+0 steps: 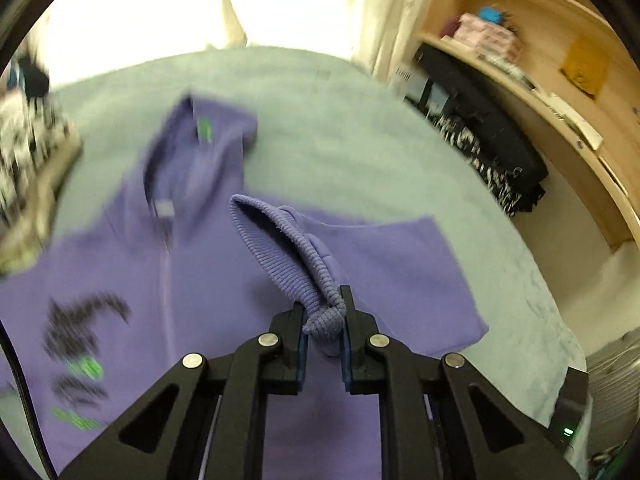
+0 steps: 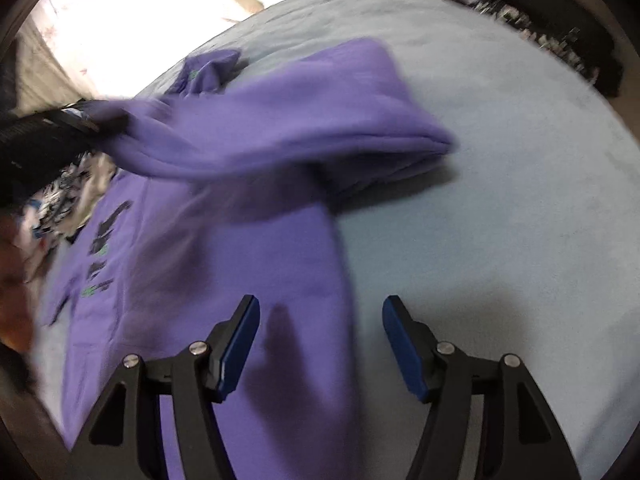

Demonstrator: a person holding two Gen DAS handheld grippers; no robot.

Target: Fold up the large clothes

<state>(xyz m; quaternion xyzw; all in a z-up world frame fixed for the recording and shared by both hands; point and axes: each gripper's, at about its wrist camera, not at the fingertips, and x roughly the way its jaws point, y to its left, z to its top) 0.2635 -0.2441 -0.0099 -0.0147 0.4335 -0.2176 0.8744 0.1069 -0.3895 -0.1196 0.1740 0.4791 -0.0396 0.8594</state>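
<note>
We have the left gripper [image 1: 323, 322] clamped on the ribbed knit cuff [image 1: 276, 248] of the purple fleece zip-up jacket [image 1: 208, 280], and the pinch is tight: the black fingers with their blue pads squeeze a bunched knot of ribbing between them. The cuff rises from the jaws and curls over, held clear of the cloth below. The jacket itself lies spread on the pale green plush bed cover [image 1: 340, 128], front side up, its zip line running down the middle, its collar [image 1: 200, 136] toward the far edge, and a dark printed design with green marks [image 1: 84, 340] on the chest at the left of this view.

Over on our right wrist view, the right gripper [image 2: 320, 320] hangs with its jaws apart and nothing between them, the blue pads [image 2: 240, 344] standing wide of each other. Below it runs the side edge of the jacket [image 2: 248, 272], purple to the left and bare bed cover [image 2: 500, 200] to the right. The sleeve [image 2: 288, 128] is lifted in a long arc across the body of the jacket, and at its left end we can see the dark shape of the left gripper [image 2: 80, 124] holding it, though that part is blurred.

Wooden shelves [image 1: 532, 60] with folded things stand beyond the bed on the right.
</note>
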